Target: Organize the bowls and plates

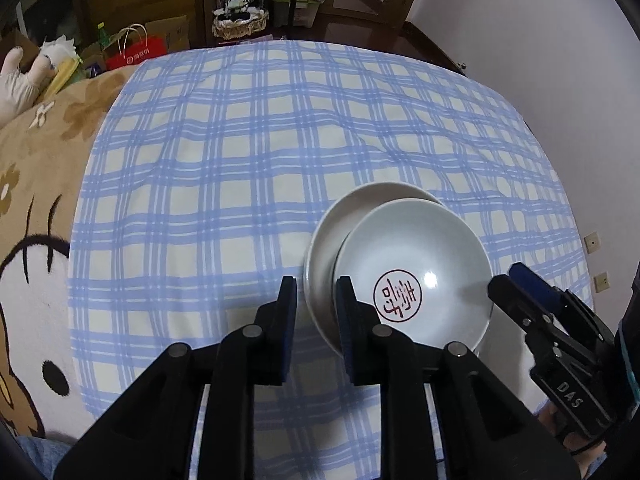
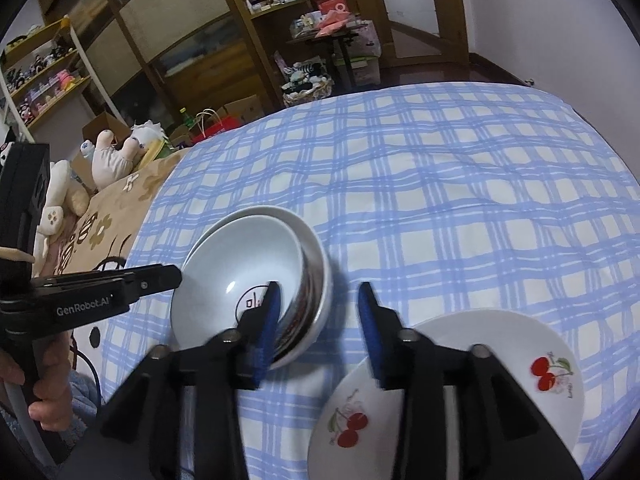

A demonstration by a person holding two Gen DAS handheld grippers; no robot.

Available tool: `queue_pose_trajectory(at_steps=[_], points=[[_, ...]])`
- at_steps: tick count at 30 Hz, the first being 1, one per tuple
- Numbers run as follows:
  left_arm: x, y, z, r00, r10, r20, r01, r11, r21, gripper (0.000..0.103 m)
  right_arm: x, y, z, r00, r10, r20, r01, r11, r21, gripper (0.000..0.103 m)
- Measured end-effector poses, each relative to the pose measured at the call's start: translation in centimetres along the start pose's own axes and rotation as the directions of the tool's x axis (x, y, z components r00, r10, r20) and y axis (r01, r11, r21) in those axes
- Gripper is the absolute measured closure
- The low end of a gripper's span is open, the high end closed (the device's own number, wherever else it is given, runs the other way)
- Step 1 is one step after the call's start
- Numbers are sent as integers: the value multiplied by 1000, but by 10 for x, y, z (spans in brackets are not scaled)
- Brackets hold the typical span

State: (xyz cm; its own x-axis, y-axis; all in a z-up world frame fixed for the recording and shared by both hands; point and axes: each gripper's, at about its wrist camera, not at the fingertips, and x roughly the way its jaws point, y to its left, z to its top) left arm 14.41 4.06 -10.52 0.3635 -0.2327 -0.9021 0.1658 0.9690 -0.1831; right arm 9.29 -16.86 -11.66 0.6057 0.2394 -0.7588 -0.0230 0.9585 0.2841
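Observation:
Two white bowls sit nested on the blue plaid cloth. The inner bowl point(image 1: 416, 272) point(image 2: 244, 264) has a red round stamp on its bottom and leans inside the outer bowl point(image 1: 340, 224) point(image 2: 316, 280). My left gripper point(image 1: 316, 292) is open, its fingers astride the bowls' left rims. My right gripper point(image 2: 318, 300) is open, its left finger point(image 2: 268, 312) inside the inner bowl and its right finger outside both bowls. The right gripper also shows in the left wrist view point(image 1: 516, 280). Two white cherry-print plates point(image 2: 540, 360) point(image 2: 352, 420) lie stacked under the right gripper.
The plaid cloth point(image 1: 260, 140) covers a bed, with a brown cartoon blanket point(image 1: 36, 200) and plush toys point(image 2: 116, 152) on the left. Shelves, boxes and a basket point(image 1: 240, 20) stand beyond the far edge. A wall is on the right.

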Motion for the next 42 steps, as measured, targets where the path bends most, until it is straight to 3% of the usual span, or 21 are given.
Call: queue_pose_trajectory(at_steps=[2,5,13,28,42], points=[[0,4,2,1000,15,-6,-15,1000,5,81,-4,-1,2,1000,-12,6,12,1000,0,37],[0,12,5,1000,20,-7,-20,1000,-14,68,-6,-5,5,999,-39,-3,39,999,-8,28],[18,25,13,998,38,-56,-42,997,-60,54,2,-16,7,996,-80,-35,81,996,22,27],[24,24,13,995,41,-93,-47,997,-65,52,23,-20,0,990,-95,-107,97,995,5,28],[29,26,13,994,33,-103,-42,995,-90,51,35,-9,13,984,-18,-177,17,1000,-8,66]])
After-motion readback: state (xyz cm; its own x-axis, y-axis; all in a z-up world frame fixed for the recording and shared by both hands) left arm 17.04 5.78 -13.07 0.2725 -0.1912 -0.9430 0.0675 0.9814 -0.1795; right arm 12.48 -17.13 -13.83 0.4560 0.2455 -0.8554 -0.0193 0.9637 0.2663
